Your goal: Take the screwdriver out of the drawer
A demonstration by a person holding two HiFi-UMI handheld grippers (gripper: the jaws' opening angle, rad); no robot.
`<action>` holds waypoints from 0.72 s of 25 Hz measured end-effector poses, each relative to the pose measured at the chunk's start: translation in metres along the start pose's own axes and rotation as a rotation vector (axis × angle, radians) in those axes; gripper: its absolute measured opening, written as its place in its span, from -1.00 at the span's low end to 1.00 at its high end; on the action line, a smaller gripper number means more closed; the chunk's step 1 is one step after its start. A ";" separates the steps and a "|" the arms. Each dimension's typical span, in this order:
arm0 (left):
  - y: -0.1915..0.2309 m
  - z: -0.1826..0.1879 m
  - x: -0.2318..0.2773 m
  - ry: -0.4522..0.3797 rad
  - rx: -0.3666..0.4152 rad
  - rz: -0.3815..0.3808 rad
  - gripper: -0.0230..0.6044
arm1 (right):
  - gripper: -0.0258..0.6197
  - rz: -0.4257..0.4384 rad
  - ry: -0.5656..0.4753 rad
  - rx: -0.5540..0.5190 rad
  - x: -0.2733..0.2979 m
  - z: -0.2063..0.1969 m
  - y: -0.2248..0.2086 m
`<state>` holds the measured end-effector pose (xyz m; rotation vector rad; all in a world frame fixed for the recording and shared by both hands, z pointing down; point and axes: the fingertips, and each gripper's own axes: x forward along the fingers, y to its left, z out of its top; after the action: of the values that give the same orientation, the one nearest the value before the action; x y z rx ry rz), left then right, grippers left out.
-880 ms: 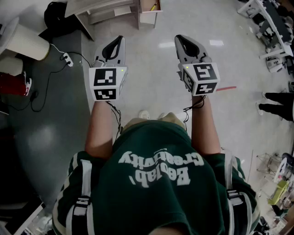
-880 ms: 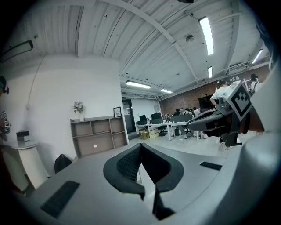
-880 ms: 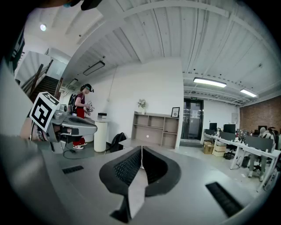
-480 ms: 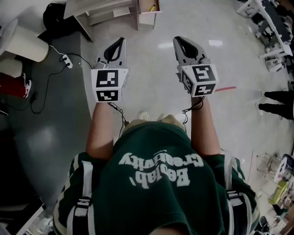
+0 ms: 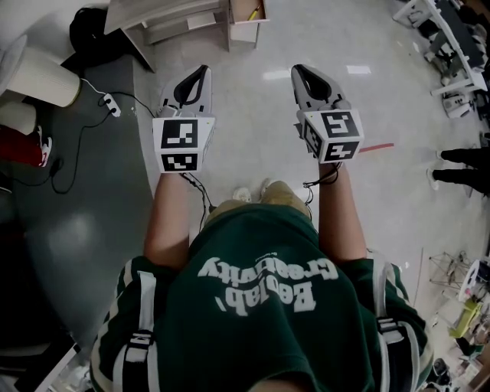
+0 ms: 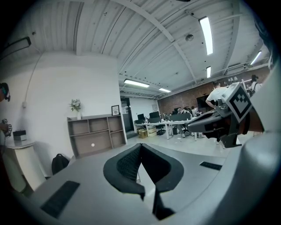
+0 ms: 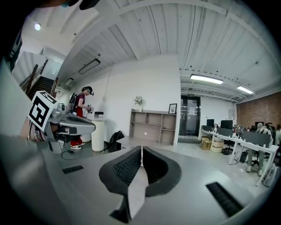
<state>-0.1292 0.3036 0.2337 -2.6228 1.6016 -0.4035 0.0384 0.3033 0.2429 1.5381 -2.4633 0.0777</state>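
No screwdriver and no drawer show in any view. In the head view the person holds both grippers out in front at about chest height, above a pale floor. My left gripper (image 5: pixel 200 70) is shut with nothing between its tips; in the left gripper view its jaws (image 6: pixel 140 146) meet at the tip. My right gripper (image 5: pixel 297 70) is shut too and empty; its own view shows the jaws (image 7: pixel 141 149) pressed together. Each gripper sees the other at its side: the right gripper (image 6: pixel 210 123) and the left gripper (image 7: pixel 70 123).
A low open shelf unit (image 5: pixel 164 15) stands ahead on the floor, also in the gripper views (image 7: pixel 153 125). A black backpack (image 5: pixel 88 27), a white round stand (image 5: pixel 38 69) and cables (image 5: pixel 115 99) lie to the left. Office desks (image 6: pixel 175 121) and people stand further off.
Both grippers have hardly moved; they stay shut and empty. The view has shifted slightly.
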 end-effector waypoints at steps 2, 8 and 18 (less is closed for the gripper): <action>0.000 -0.001 0.005 0.001 -0.002 -0.003 -0.87 | -0.81 0.007 0.005 0.000 0.004 0.000 -0.001; 0.005 -0.004 0.037 0.011 -0.004 -0.002 -0.87 | -0.81 0.025 0.002 0.001 0.032 -0.001 -0.017; 0.028 0.011 0.122 0.015 0.014 0.025 -0.87 | -0.81 0.079 -0.025 -0.001 0.111 0.013 -0.070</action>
<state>-0.0979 0.1822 0.2429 -2.5923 1.6285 -0.4329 0.0517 0.1727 0.2496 1.4503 -2.5428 0.0704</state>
